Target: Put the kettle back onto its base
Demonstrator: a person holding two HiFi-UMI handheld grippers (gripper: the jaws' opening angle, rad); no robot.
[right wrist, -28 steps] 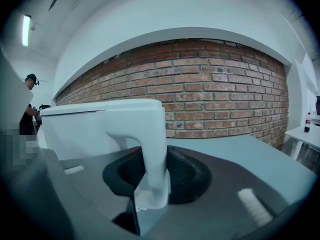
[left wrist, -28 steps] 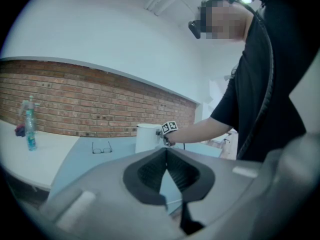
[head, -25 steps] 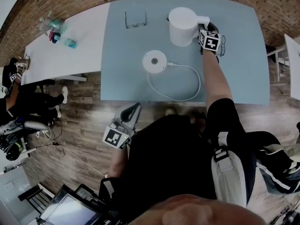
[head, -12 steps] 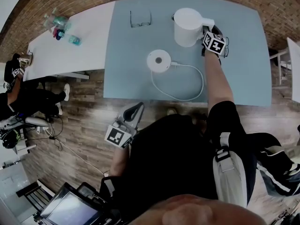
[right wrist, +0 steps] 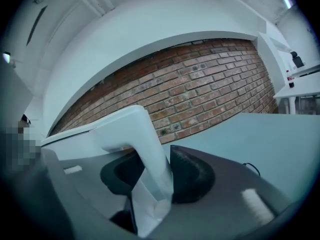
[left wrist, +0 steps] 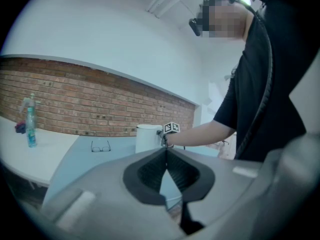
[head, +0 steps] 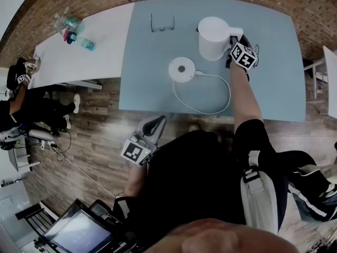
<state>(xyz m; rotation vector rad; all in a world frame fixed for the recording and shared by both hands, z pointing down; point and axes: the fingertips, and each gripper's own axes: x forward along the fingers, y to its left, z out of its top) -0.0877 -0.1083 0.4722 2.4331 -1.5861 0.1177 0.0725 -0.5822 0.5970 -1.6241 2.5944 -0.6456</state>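
Note:
The white kettle (head: 213, 31) stands on the blue table (head: 274, 62), apart from its round white base (head: 182, 69), which lies nearer me to the left. My right gripper (head: 232, 44) is at the kettle's handle (right wrist: 145, 146). Its jaws have just been opening, and the handle stands between the pads (right wrist: 192, 171) with a gap on the left side. My left gripper (head: 152, 124) hangs over the wooden floor below the table's front edge, shut and empty (left wrist: 166, 154). From there the kettle (left wrist: 148, 138) shows far off.
The base's white cable (head: 224, 96) loops toward the table's front edge. Folded glasses (head: 162, 21) lie at the back left of the blue table. A white table (head: 100, 46) with bottles (head: 73, 30) adjoins on the left. A brick wall runs behind.
The right gripper's marker cube has rolled and shifted slightly at the handle. Kettle and base stay where they were. The left gripper has not moved.

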